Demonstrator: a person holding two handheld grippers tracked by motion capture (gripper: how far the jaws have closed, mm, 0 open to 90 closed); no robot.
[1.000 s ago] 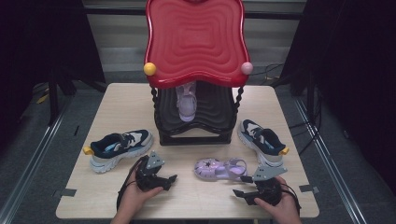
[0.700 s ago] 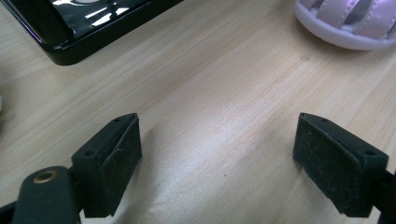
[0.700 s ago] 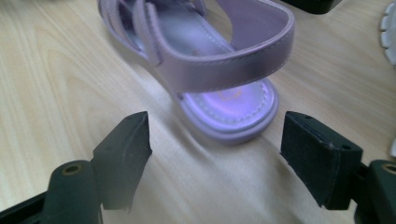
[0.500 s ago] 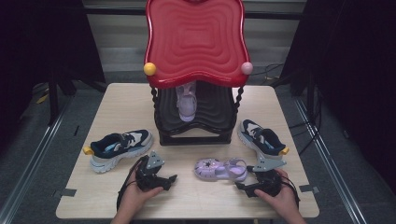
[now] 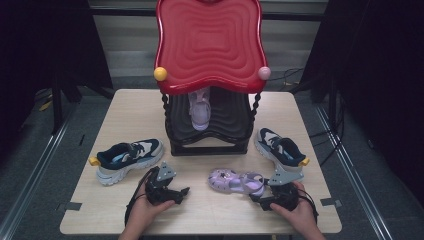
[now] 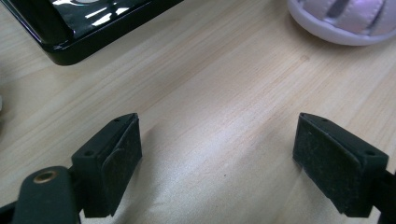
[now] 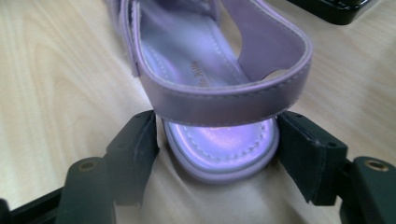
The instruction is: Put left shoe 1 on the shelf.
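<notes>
My right gripper has just been closing, its jaws flanking the lilac sandal's heel, pads seemingly touching its sole edge. Beyond them run a glossy stitched insole and a heel strap. My left gripper gapes empty over the table.

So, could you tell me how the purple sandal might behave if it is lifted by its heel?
The purple sandal looks small and open-strapped, so it is probably light. Its thin heel strap may flex, while the stitched sole looks stiffer. The right gripper straddles only the heel end, so the toe would likely droop or swing. The glossy insole suggests it could be somewhat slippery.
</notes>
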